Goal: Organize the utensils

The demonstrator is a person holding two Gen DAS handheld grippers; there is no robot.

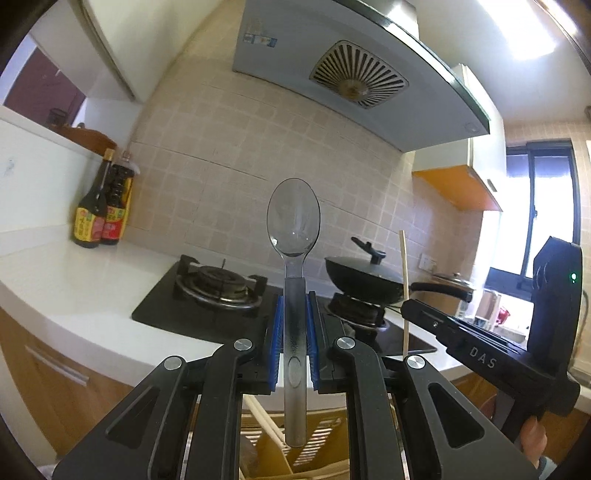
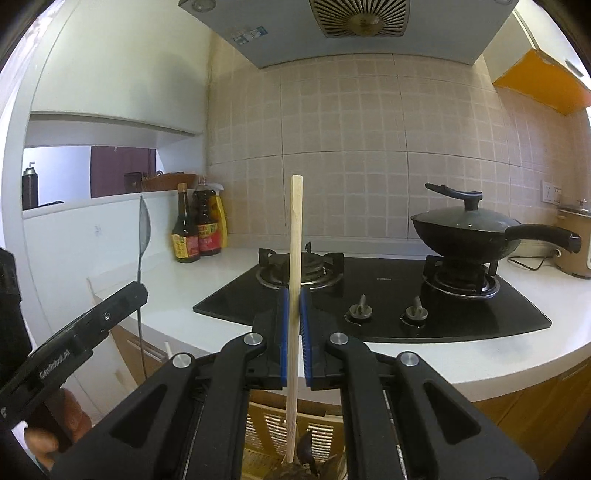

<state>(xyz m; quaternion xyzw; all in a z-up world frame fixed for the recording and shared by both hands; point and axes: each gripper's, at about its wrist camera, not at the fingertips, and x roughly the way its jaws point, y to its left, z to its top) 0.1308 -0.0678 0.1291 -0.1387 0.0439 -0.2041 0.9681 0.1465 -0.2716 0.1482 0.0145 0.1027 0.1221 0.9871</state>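
Kitchen: tiled wall, range hood (image 2: 364,18) overhead, white table (image 2: 461,354) carrying a black gas hob (image 2: 388,295).
Hob: lidded black wok (image 2: 465,230) on the right burner; left burner bare.
Corner: two dark sauce bottles (image 2: 195,229) stand together near the wall.
Left tongs (image 1: 295,325): closed on the handle of a clear plastic spoon (image 1: 294,221), held upright, bowl on top, in front of the hob.
Right tongs (image 2: 294,328): closed on a single wooden chopstick (image 2: 295,258), upright, passing down between the blue pads.
Below: a slatted yellowish basket (image 2: 273,424) sits under both tongs, holding more pale chopsticks.
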